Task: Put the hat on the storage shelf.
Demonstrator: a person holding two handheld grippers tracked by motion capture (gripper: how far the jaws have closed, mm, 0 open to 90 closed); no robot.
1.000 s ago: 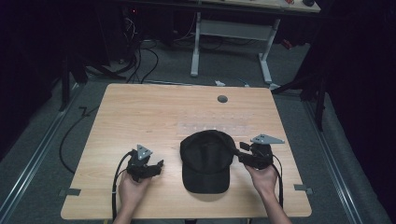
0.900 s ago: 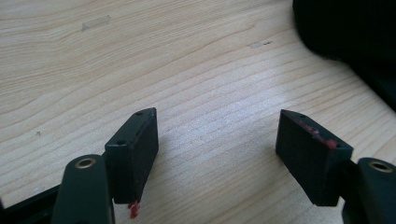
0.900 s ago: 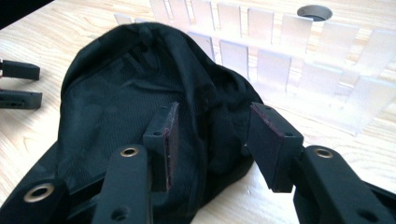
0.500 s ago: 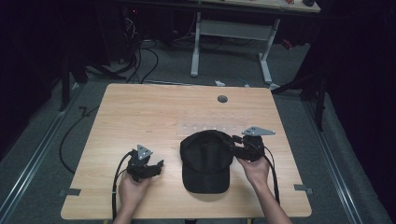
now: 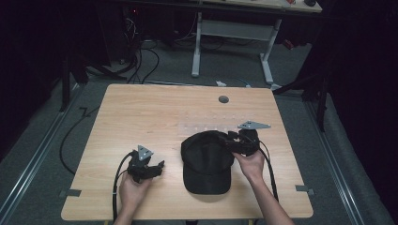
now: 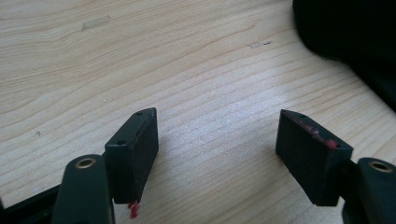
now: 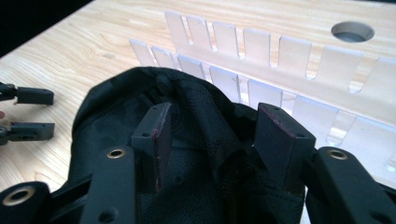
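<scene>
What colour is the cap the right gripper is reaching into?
Black all over; the cap shows best in the high view.

Black left gripper [image 6: 217,156] pads bear red marks, brass rivets.

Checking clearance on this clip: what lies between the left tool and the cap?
Nothing but bare table: in the high view a strip of wood separates the open left tool from the cap.

A black cap [image 5: 208,159] lies on the table [image 5: 141,112] between the left gripper [image 5: 157,167] and right gripper [image 5: 231,140].
</scene>
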